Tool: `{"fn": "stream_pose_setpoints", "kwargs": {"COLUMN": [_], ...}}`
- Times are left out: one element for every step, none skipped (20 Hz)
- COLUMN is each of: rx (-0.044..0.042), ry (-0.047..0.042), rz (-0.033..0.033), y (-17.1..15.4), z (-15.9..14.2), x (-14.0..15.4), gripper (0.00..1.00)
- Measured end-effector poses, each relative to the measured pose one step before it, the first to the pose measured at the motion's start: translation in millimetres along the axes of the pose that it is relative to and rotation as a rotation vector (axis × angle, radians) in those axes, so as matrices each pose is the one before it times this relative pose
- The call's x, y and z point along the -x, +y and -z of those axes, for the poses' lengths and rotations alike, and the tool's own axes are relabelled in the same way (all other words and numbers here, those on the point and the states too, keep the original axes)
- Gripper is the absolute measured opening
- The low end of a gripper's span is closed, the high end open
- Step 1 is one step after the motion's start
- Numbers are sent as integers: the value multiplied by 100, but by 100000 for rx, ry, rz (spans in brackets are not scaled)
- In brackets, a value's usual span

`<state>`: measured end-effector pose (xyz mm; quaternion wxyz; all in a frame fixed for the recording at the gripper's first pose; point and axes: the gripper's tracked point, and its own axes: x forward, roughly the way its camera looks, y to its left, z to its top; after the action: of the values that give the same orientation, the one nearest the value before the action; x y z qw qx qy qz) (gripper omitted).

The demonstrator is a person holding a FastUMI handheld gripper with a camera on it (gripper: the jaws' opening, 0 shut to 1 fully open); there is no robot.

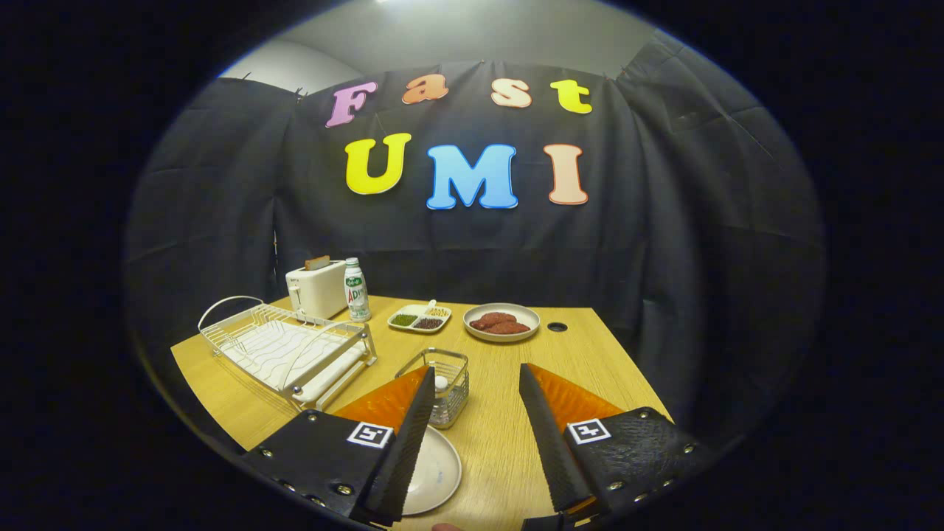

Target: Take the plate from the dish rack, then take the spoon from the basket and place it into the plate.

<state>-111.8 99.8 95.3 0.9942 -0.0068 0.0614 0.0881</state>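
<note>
Just ahead of the fingers: the wire basket (441, 387) stands on the wooden table (509, 442), nearer the left finger than the right, with the spoon (441, 383) inside it — a pale rounded end shows through the wires.
Spoon axis: looks upright in the basket, though I can see too little of it to be sure.
Gripper (472, 383): fingers spread wide, nothing between them, hovering above the table.
Plate (434, 472): already off the dish rack, lying flat on the table just on the near side of the basket, partly hidden under the left finger.
Dish rack (287, 346): off to the left beyond the fingers, no dishes in it that I can see.
Stage, as I judge it: plate step done, spoon step not yet begun.
Coming move, as I judge it: go forward and a little left, come down over the basket's open top, close on the spoon end, then lift it clear and bring it back the short way to the plate.
In the way: the basket's rim and wires — a wide finger could catch them.
Further back: a toaster (317, 289), a bottle (356, 289), a divided tray (420, 318) and a bowl of reddish food (501, 322), all well apart from the basket.
</note>
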Motion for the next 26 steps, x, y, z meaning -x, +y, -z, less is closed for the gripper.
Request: {"fn": "stream_pose_setpoints", "kwargs": {"rx": [-214,187,702,668,405,-386,-224,417,715,671,467,8,341,-213,-715,-1215,-580,-421,-313,-15,219,-35,-320,-30,-293,1619], "ry": [-2461,-1859,-1052,-1087,-1588,-2214,-1824,-1436,-1176,-153,694,287,412,-396,-204,-660,-499,-484,-836,-548,-231,309,1831,2133,1360,832], "rz": [-532,-456,-367,-292,-567,-1095,-172,173,488,760,-58,-1787,-528,-826,267,265,1088,-75,147,518,965,-63,-749,-528,-2582,730], "y": [63,105,85,87,243,396,255,126,194,206,295,664,185,249,12,104,-153,41,41,-90,-280,60,208,243,361,-177], "z": [-363,-150,190,103,-2,-95,129,276,460,698,971,708,500,173,204,32,39,46,22,17,148,333,754,450,591,173], "x": [-411,-431,-452,-382,-433,-324,-389,-487,-652,-699,-690,-773,-475,-560,-686,-385,-488,-367,-379,-224,-85,-190,-346,54,-75,-599], "gripper": [71,71,71,71,71,71,71,71,71,71,71,71,71,71,71,71,71,71,71,71,71,70,70,65,58,57]}}
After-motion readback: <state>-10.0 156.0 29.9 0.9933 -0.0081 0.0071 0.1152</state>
